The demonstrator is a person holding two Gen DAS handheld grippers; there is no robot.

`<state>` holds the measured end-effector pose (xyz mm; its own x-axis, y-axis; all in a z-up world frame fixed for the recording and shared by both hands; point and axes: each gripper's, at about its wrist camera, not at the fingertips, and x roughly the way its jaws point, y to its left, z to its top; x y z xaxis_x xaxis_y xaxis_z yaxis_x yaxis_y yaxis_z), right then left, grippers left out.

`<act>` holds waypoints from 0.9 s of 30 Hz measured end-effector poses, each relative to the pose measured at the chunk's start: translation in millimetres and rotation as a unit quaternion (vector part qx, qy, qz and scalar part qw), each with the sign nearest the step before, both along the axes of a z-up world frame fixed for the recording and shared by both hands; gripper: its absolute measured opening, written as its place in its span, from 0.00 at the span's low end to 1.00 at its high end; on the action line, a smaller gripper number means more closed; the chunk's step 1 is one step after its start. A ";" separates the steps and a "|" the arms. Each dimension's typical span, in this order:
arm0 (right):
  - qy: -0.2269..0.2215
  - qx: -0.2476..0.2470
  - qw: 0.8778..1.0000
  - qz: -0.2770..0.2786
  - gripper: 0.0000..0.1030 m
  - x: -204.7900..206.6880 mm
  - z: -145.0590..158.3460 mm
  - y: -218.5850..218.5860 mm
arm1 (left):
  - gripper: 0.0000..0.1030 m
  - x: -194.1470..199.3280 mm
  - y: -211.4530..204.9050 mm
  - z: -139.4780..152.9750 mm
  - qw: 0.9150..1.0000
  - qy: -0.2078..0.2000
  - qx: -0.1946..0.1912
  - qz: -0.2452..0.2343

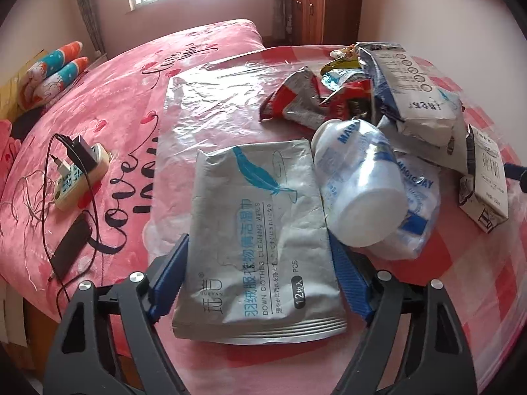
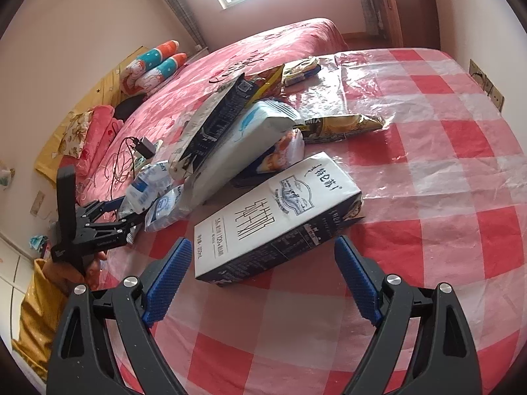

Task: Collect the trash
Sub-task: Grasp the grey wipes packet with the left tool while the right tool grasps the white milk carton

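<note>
**Left tool straddling the wipes pouch, right tool wide before the milk carton**

My left tool (image 1: 258, 283) has its ribbed blue pads on either side of a flat silver foil pouch of clothes-cleaning wipes (image 1: 260, 243), printed with a teal feather. The left pad lies right along the pouch's edge and the right pad sits just beside the other edge; I cannot tell whether they press on it. The pouch is creased and matte, with a ridged seal along its near end, and it lies flat on the tabletop (image 1: 461, 279), which is covered by a red-and-white checked cloth under clear, wrinkled plastic film.

Leaning against the pouch's right edge is a white plastic bottle (image 1: 359, 184) with blue lettering, lying on its side on a crumpled clear-and-blue plastic wrapper (image 1: 418, 210). Behind it are a crushed red and silver snack bag (image 1: 296, 98) and a grey-white soft pack (image 1: 425, 98).

My right tool (image 2: 260, 283) stands wide with nothing between its pads. Just ahead of it a white and black rectangular milk carton (image 2: 276, 217) lies on its side on the checked cloth; the fingers do not touch it. Beyond the carton the pile of wrappers slopes up, with a gold coffee-mix sachet (image 2: 342, 125) lying flat beside it.

A pink fleece bedspread (image 1: 108, 105) with black script covers the bed next to the tabletop, carrying a cream power strip (image 1: 82, 177) with black cables.
</note>
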<state>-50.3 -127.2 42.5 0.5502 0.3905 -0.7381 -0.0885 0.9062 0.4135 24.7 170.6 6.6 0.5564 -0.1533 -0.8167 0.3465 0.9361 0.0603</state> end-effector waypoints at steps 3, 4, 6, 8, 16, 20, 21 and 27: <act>0.011 0.020 1.000 -0.004 0.85 1.3 -4.0 -1.5 | 0.77 -5.3 -12.3 0.6 1.000 -0.001 0.000 0.014; 0.013 0.023 1.000 -0.005 0.85 1.3 -4.9 -0.6 | 0.75 -9.5 -18.6 1.6 1.000 -0.003 -0.001 0.016; 0.018 0.025 1.000 -0.006 0.85 2.7 -6.3 1.3 | 0.74 -16.1 -26.0 2.1 1.000 -0.005 -0.003 0.020; 0.020 0.032 0.999 -0.008 0.85 4.7 -6.7 2.6 | 0.72 -25.8 -33.8 4.1 1.000 -0.006 -0.017 0.022; 0.058 0.000 0.997 -0.046 0.86 30.7 -13.1 3.7 | 0.72 -59.9 -65.2 7.6 0.998 0.004 -0.067 -0.009; 0.057 -0.049 0.996 -0.048 0.88 41.1 -14.8 5.3 | 0.72 -72.0 -74.0 8.9 0.994 0.015 -0.102 -0.025; 0.056 -0.064 0.995 -0.042 0.88 41.8 -15.3 7.2 | 0.72 -75.4 -76.3 9.0 0.994 0.017 -0.108 -0.027; 0.036 -0.171 0.985 0.004 0.88 26.8 -22.0 15.3 | 0.72 -88.5 -75.8 9.2 0.991 0.020 -0.128 -0.024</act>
<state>-23.6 -111.9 20.4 0.4904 0.1167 -0.8637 -0.0776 0.9929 0.0902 -63.8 94.8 15.8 0.5106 -0.3841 -0.7692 0.3889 0.9011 -0.1918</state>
